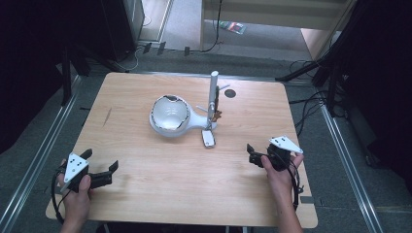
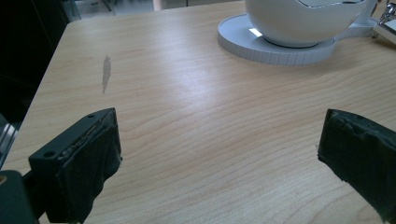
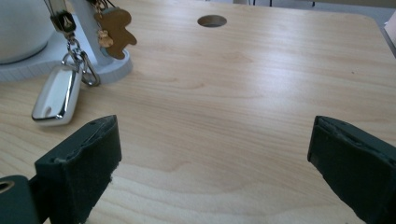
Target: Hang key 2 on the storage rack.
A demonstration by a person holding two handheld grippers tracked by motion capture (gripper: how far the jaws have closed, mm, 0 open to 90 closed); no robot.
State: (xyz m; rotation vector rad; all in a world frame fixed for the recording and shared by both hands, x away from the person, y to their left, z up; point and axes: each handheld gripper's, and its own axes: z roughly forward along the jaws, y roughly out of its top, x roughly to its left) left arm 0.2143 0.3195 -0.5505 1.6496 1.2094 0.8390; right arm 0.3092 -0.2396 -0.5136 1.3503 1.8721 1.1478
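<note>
A white stand with a bowl (image 1: 170,114) and an upright post (image 1: 213,97) sits mid-table. From the post hangs a key ring with a silver key fob (image 1: 208,138) lying on the wood and a brown bear-shaped charm (image 1: 217,115). My left gripper (image 1: 100,160) rests near the front left corner, open, with bare wood between its jaws (image 2: 219,140); the bowl (image 2: 299,18) lies far ahead of it. My right gripper (image 1: 251,155) is at the front right, open and holding nothing (image 3: 212,140). The fob (image 3: 55,95) and charm (image 3: 116,28) lie ahead to its left.
The wooden table (image 1: 145,194) has a round hole (image 1: 230,93) behind the post and a grey scuff (image 2: 106,72) at the left. Metal rails run along both sides on the floor, and cables lie beyond the far edge.
</note>
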